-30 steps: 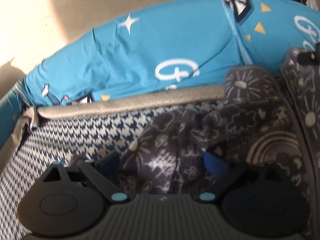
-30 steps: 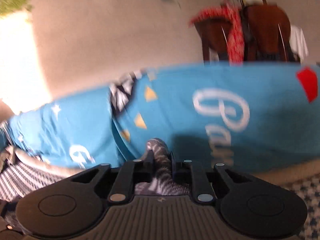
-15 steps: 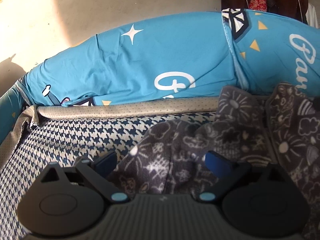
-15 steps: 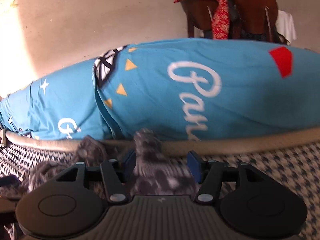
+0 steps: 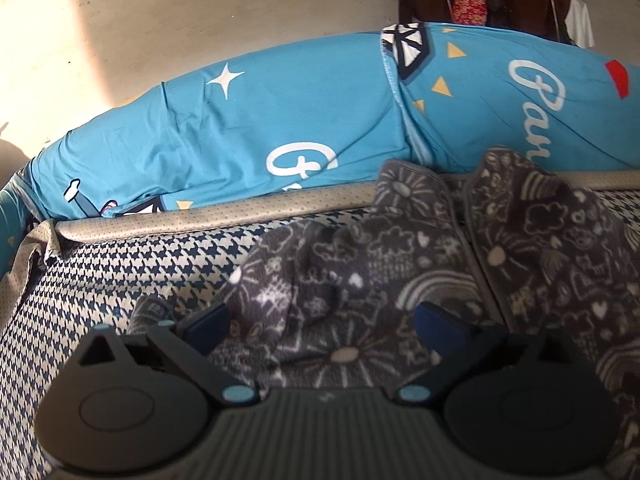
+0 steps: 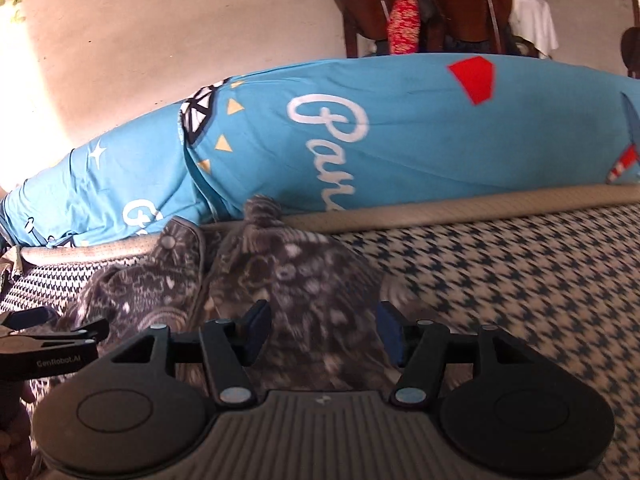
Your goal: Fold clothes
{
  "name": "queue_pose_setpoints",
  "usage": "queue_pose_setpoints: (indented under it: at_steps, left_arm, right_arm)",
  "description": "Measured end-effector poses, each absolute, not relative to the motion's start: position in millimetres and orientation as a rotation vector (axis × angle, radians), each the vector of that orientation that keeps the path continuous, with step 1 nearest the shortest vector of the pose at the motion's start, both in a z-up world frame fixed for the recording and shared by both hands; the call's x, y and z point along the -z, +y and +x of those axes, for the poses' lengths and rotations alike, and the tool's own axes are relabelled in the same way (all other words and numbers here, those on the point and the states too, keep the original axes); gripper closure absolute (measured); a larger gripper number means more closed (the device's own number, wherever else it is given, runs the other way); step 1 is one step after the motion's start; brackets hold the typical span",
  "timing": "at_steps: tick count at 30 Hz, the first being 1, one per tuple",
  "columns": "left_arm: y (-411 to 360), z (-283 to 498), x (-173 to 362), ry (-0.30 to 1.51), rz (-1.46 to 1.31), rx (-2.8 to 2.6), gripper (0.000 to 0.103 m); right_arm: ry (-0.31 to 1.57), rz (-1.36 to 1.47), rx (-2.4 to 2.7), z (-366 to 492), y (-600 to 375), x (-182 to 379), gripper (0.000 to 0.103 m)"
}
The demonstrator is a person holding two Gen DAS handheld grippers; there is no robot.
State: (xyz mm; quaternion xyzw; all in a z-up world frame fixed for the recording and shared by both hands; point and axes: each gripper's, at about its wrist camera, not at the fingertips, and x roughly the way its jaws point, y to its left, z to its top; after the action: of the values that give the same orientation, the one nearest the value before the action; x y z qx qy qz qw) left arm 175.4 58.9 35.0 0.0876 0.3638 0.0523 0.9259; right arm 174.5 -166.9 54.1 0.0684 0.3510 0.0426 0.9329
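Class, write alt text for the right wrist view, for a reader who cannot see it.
The right gripper, its jaws apart, hangs over a crumpled grey patterned garment lying on a houndstooth cover. Behind lie long blue pillows with white lettering, and at the left edge the left gripper shows.

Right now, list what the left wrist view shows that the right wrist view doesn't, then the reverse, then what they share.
Only the left wrist view: a white four-pointed star seen large on the blue bedding, and the left gripper, jaws opening, over the garment.

Only the right wrist view: the right gripper, open, astride the garment.

Both: the grey patterned garment, blue pillows, houndstooth cover.
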Motion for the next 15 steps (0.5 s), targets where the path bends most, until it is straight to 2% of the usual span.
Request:
queue_pose_setpoints:
  at_steps: [15]
  left_arm:
    - [46.5,98.7,-28.4,0.796,0.155,0.014,0.001]
  right_arm:
    - [0.772,0.170,0.097,94.4,-233.2,-61.9,0.042]
